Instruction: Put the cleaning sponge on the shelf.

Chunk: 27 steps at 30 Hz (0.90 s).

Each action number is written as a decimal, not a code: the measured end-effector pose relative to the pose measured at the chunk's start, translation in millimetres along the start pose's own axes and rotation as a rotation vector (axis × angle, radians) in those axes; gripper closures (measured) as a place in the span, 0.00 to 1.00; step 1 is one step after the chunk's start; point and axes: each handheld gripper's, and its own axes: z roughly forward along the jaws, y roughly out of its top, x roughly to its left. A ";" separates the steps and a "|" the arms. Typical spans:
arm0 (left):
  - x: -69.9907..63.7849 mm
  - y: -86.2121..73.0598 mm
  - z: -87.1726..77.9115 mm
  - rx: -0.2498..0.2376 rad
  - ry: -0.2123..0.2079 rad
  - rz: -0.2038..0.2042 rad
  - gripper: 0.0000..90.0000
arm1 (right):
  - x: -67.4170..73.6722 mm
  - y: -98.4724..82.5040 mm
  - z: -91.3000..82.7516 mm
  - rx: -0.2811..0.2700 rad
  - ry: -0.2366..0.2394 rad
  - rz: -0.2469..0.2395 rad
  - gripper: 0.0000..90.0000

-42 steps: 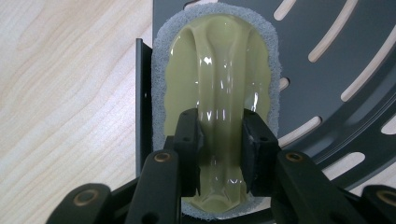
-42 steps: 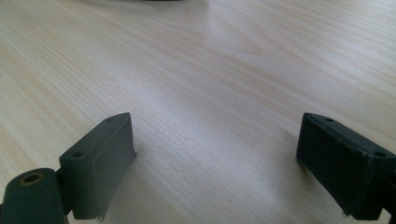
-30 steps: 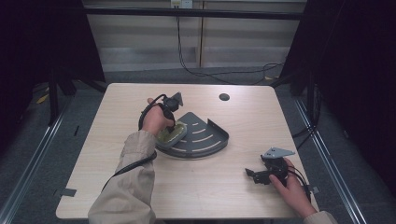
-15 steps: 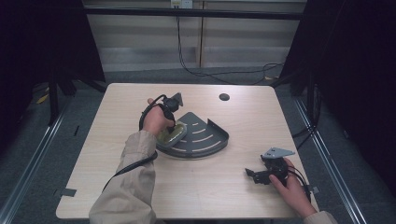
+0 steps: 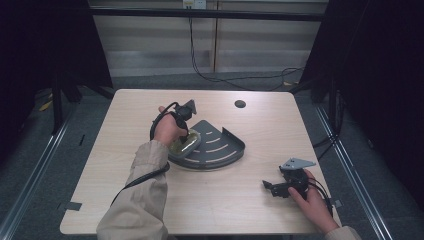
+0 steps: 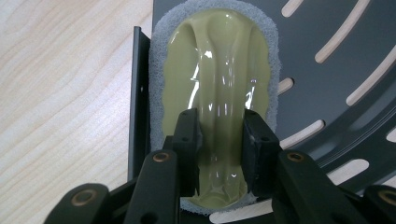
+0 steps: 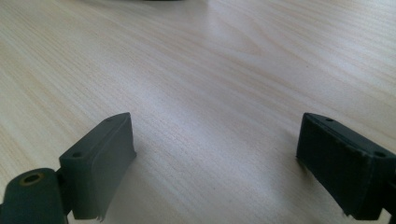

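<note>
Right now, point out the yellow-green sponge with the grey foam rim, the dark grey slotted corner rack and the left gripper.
yellow-green sponge [image 6: 215, 60]: left gripper view, glossy top.
dark grey slotted corner rack [image 5: 220, 145]: high view, slotted floor.
left gripper [image 6: 219, 140]: left gripper view, between its fingertips.

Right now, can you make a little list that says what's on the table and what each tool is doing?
table: light wood
rack: dark corner rack with slots, lying flat mid-table
sponge: yellow-green with a grey foam edge, at the rack's left end
left tool: shut on the sponge, pinching its soft top
right tool: open, resting on bare wood near the right front corner
hole: small round one near the far edge
</note>
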 end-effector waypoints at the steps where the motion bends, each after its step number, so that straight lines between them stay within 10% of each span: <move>1: 0.0 -0.1 0.2 -0.001 0.001 0.001 0.78 | -0.1 0.0 0.1 -0.001 0.000 -0.002 0.12; 27: -1.0 -2.7 -3.4 -0.025 0.006 -0.022 0.58 | -0.1 -0.1 0.1 -0.001 0.000 -0.002 0.12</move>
